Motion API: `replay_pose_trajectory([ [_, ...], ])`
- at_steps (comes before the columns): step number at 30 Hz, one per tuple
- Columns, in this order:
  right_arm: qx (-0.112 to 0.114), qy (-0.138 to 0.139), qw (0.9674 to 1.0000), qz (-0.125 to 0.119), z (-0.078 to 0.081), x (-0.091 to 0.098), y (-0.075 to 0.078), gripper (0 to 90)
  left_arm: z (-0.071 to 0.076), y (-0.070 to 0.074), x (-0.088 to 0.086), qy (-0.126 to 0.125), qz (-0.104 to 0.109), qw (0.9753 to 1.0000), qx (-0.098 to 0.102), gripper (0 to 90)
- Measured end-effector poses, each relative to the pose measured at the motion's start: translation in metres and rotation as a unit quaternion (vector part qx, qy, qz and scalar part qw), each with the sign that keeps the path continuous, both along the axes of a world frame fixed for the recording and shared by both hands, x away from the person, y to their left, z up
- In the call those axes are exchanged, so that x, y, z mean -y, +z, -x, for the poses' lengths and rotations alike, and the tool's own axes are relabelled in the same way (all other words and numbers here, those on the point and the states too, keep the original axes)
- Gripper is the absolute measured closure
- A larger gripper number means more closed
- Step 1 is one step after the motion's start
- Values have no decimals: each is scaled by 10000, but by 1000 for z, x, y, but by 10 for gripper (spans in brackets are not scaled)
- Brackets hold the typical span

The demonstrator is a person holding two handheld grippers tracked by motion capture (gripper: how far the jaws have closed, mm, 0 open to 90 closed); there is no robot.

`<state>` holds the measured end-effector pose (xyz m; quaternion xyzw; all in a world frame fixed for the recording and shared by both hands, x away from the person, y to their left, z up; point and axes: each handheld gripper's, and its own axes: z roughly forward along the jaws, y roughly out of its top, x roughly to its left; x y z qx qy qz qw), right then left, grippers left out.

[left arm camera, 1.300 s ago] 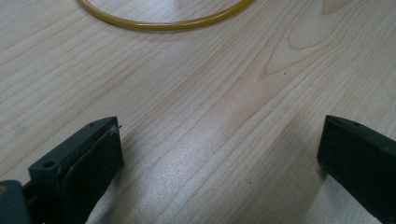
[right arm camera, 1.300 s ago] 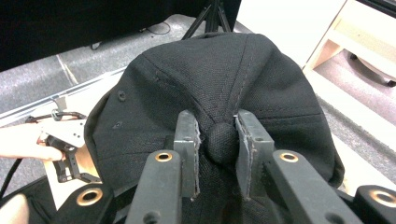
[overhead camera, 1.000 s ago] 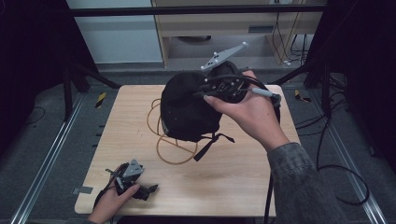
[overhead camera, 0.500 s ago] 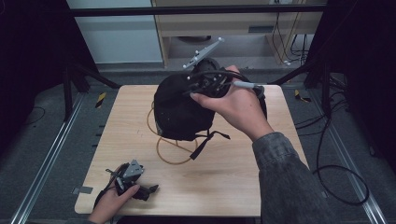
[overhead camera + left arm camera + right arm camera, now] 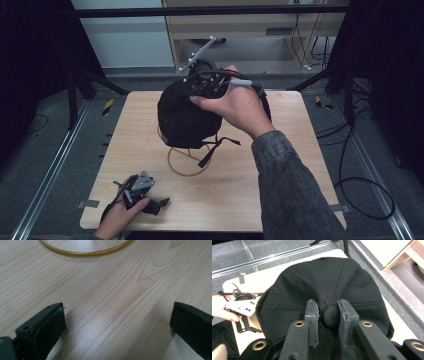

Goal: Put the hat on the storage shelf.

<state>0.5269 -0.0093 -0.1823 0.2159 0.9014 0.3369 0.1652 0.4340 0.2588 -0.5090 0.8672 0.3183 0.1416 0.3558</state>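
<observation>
The wooden worktop (image 5: 280, 195) carries a yellow ring (image 5: 187, 162) near its middle. Above it hangs a black cap (image 5: 182, 112), crown upward, its top button (image 5: 331, 316) pinched by the right gripper (image 5: 329, 315). The left gripper (image 5: 142, 192) rests wide apart near the front left corner.

My black two-jaw right gripper (image 5: 328, 315) pinched shut, raised; my black left gripper (image 5: 117, 322) rested low, jaws spread.
</observation>
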Motion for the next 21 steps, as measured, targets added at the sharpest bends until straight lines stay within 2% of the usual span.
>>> replay_pose_trajectory([
  [5,-84,-10,10000,-13,-8,-8,-5,722,0,0,0,-1,-1,10000,-2,0],
  [10,-103,-19,9999,96,-15,-15,-10,720,0,0,0,-20,10,10000,-7,0],
  [21,-142,-27,9998,125,-27,-31,-13,720,-1,0,1,-22,9,10000,-5,0],
])
